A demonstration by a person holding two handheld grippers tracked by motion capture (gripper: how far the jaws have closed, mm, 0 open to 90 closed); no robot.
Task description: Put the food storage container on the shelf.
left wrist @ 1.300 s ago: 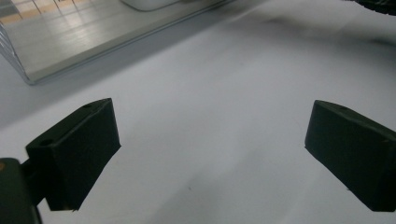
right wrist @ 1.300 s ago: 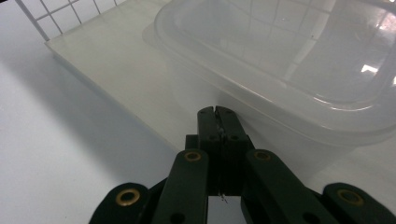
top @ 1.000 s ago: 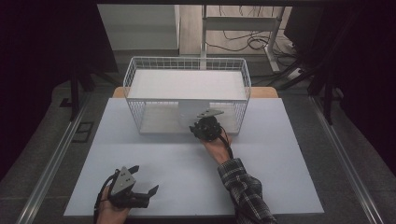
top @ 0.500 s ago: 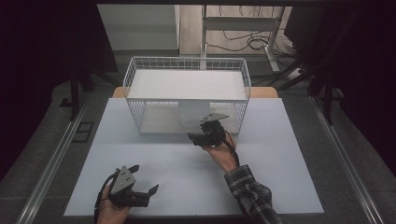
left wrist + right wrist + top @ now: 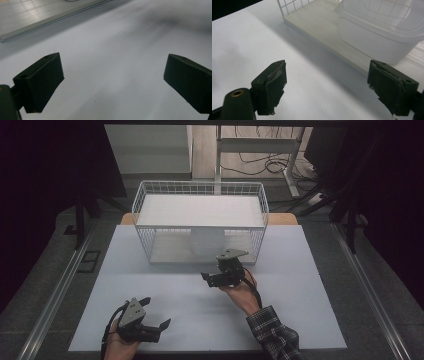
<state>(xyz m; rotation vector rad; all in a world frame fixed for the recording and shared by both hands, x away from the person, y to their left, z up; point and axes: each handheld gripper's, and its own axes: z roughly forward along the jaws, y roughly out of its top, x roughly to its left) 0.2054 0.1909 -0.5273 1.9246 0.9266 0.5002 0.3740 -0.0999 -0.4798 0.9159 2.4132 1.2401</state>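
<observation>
Just ahead: wire basket [image 5: 200, 227], container [image 5: 377, 32].

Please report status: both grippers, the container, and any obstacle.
Left gripper open, nothing between jaws. Right gripper jaws just opening, nothing between them. Translucent container on lower shelf of wire rack. No obstacle seen.

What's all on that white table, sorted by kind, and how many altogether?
Wire basket: 1
Translucent plastic tub on the basket's lower shelf: 1
Hand-held grippers: 2, the left gripper and the right gripper, both with jaws apart and nothing between them
Total: 4
</observation>
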